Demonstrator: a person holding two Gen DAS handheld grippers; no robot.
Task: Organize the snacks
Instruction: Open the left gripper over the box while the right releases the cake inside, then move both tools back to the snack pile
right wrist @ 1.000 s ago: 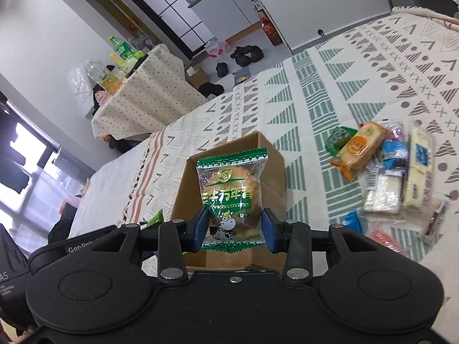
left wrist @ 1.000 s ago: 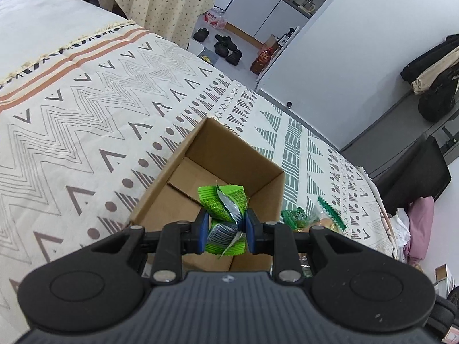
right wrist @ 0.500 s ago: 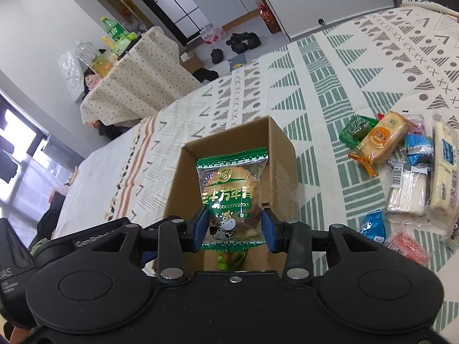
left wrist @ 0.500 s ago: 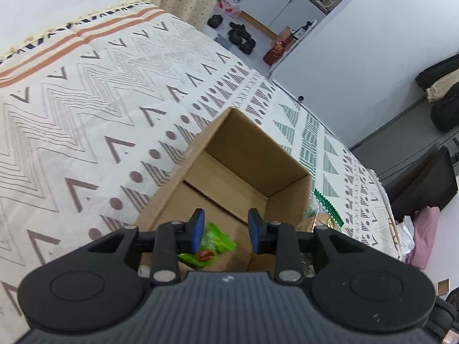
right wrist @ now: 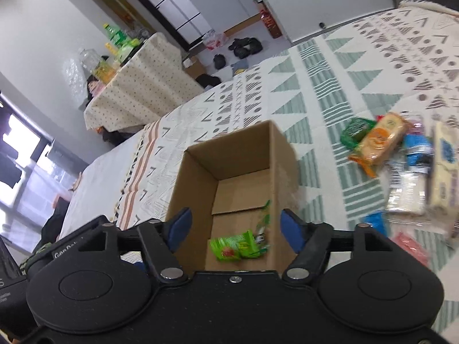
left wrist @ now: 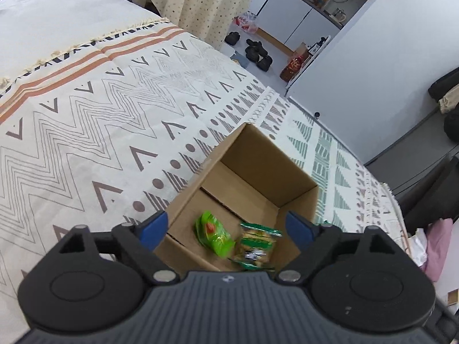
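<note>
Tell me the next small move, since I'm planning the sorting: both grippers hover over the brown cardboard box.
Probably swing the right gripper toward the loose snack packets on the patterned bedspread. Both grippers' jaws are opening with nothing between them, and two green packets already lie inside the brown cardboard box.

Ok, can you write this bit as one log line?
left gripper: opening, empty | right gripper: opening, empty | box: two snacks inside | pile: on bed

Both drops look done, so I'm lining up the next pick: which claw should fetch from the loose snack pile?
Probably the right claw: the snack pile lies on its side of the cardboard box; the left view shows none of it.
</note>
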